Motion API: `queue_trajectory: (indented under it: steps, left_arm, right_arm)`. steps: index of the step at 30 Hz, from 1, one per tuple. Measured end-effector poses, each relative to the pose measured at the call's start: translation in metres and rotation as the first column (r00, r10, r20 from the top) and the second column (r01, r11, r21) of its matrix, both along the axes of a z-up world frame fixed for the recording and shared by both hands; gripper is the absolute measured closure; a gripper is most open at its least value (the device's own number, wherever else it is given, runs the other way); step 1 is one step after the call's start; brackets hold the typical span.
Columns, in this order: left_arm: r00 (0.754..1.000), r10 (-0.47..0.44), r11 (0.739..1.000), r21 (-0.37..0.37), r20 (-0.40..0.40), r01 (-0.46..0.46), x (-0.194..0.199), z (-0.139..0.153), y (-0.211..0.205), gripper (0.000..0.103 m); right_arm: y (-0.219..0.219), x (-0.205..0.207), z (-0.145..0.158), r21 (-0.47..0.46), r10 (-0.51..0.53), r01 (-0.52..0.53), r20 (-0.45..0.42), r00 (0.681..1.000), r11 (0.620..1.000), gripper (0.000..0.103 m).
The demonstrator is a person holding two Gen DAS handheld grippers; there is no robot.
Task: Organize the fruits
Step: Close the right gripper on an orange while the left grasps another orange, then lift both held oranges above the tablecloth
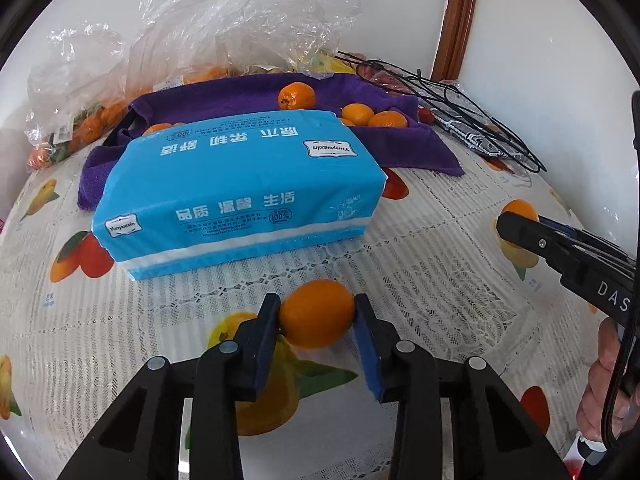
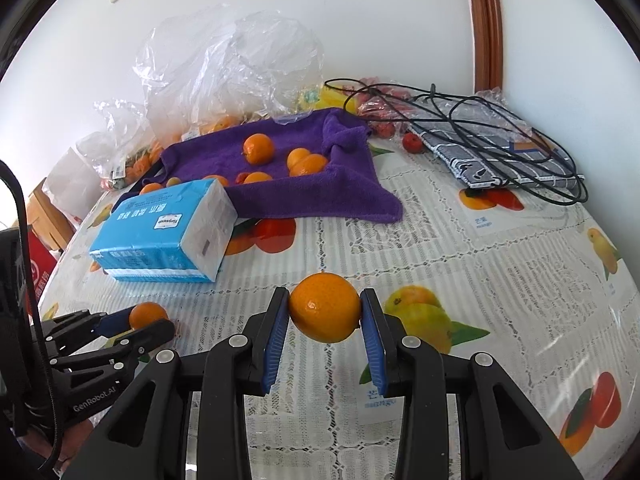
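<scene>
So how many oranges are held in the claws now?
2: one orange in the left claw, another orange in the right claw. More lie on the purple towel.

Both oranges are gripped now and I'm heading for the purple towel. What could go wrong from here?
1. Each orange, left and right, is pinched only at the fingertips; a quick swing might roll one out.
2. The tissue pack sits between the left gripper and the towel, so a low path may bump it.
3. Oranges already on the towel lie loose; one dropped among them could send them rolling toward the cable.
</scene>
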State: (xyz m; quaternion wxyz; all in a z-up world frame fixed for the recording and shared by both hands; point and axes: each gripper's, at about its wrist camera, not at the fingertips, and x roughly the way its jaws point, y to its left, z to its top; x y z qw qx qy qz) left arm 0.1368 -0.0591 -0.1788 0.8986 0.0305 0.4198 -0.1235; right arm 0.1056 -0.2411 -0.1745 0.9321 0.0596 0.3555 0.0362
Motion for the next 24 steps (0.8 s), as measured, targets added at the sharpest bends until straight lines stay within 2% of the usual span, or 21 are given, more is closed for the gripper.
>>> queue_trajectory:
  steps: [3, 7, 11, 15, 19, 22, 24]
  left_arm:
    - [1.000, 0.016, 1.000, 0.000, 0.007, -0.016, -0.001, 0.003, 0.005, 0.069]
    - [0.996, 0.085, 0.996, 0.030, 0.026, -0.085, -0.002, 0.006, 0.022, 0.069]
    - [0.980, 0.192, 0.980, 0.043, 0.055, -0.194, -0.003, 0.010, 0.052, 0.070]
    - [0.961, 0.267, 0.963, 0.023, 0.069, -0.269, -0.002, 0.013, 0.075, 0.071]
    - [0.965, 0.259, 0.966, 0.010, 0.037, -0.260, 0.005, 0.006, 0.083, 0.071]
    - [0.973, 0.229, 0.973, -0.039, -0.005, -0.229, 0.007, 0.000, 0.084, 0.071]
    - [0.974, 0.227, 0.973, -0.042, 0.003, -0.227, 0.007, -0.001, 0.083, 0.071]
  right_arm:
    - [0.008, 0.003, -0.002, 0.001, 0.028, -0.028, -0.008, 1.000, 1.000, 0.067]
    - [0.021, 0.006, -0.005, -0.018, 0.062, -0.062, -0.011, 0.998, 0.998, 0.067]
    - [0.035, 0.010, -0.009, -0.035, 0.089, -0.090, -0.016, 0.996, 0.995, 0.067]
    - [0.046, 0.017, -0.015, -0.072, 0.100, -0.102, -0.029, 0.995, 0.992, 0.067]
    - [0.048, 0.022, -0.023, -0.067, 0.103, -0.106, -0.049, 0.993, 0.992, 0.067]
    - [0.046, 0.023, -0.023, -0.046, 0.102, -0.104, -0.050, 0.994, 0.993, 0.067]
    - [0.045, 0.025, -0.025, -0.039, 0.101, -0.103, -0.057, 0.993, 0.994, 0.067]
